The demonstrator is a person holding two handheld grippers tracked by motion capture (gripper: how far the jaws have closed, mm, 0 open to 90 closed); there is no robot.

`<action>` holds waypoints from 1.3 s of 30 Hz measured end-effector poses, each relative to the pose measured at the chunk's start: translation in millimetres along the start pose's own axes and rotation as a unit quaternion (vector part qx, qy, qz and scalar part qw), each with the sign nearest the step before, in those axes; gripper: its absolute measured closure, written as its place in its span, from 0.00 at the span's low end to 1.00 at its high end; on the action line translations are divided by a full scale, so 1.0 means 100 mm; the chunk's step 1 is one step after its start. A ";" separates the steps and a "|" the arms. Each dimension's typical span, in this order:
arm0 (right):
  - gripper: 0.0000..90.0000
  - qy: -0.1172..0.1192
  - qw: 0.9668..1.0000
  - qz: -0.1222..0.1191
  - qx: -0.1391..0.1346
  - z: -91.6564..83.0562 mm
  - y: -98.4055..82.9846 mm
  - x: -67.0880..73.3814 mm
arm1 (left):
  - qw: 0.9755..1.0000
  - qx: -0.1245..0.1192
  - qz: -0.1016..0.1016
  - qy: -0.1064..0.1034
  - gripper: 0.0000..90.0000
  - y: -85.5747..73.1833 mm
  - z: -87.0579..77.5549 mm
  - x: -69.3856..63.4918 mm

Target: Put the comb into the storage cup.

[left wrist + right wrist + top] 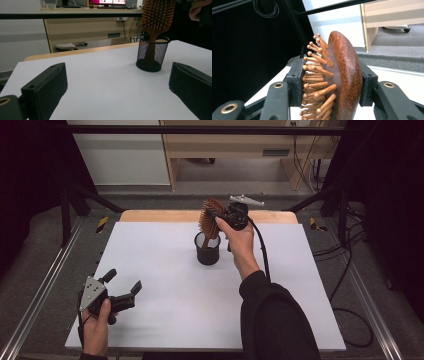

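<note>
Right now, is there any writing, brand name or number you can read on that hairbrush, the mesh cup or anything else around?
None can be read.
Wooden hairbrush: no lettering shows on its back or bristles.
Black mesh cup: no label.
Monitor on the far desk: bright bands on the screen, too small and blurred to read.
Yellow-and-black striped markers beside the table: warning stripes, no words.

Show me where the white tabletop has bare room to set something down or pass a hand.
Most of the white tabletop is bare: the wide stretch between the left tongs and the black mesh cup, and the right side beyond the right forearm. The crowded spot is the middle back, where the right tongs grip the wooden hairbrush standing in the cup.
</note>
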State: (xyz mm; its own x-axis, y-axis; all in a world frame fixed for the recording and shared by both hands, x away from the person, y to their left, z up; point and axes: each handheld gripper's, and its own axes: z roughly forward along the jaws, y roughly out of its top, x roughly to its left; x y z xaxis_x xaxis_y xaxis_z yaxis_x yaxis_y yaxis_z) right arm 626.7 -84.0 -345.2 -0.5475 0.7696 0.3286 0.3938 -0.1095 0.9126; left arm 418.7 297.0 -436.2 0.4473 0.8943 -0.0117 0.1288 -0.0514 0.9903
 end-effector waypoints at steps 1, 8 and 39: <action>0.56 0.000 1.000 0.001 0.000 0.00 0.00 0.00 | 1.000 0.000 0.000 0.000 0.02 0.00 0.00 0.00; 0.55 -0.002 1.000 0.004 0.000 0.00 0.00 -0.02 | 1.000 0.001 0.004 -0.001 0.02 0.00 0.00 -0.01; 0.53 -0.010 0.999 0.032 0.005 -0.03 -0.01 -0.20 | 1.000 0.005 0.004 -0.003 0.02 0.00 0.01 -0.01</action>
State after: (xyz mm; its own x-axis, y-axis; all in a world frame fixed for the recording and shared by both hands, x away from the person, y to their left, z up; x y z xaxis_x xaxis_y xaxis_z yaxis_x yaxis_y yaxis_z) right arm 635.1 -101.1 -352.1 -0.5058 0.7742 0.3806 0.4348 -0.1522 0.8876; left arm 418.8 295.2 -436.6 0.4534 0.8913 -0.0054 0.1340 -0.0621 0.9890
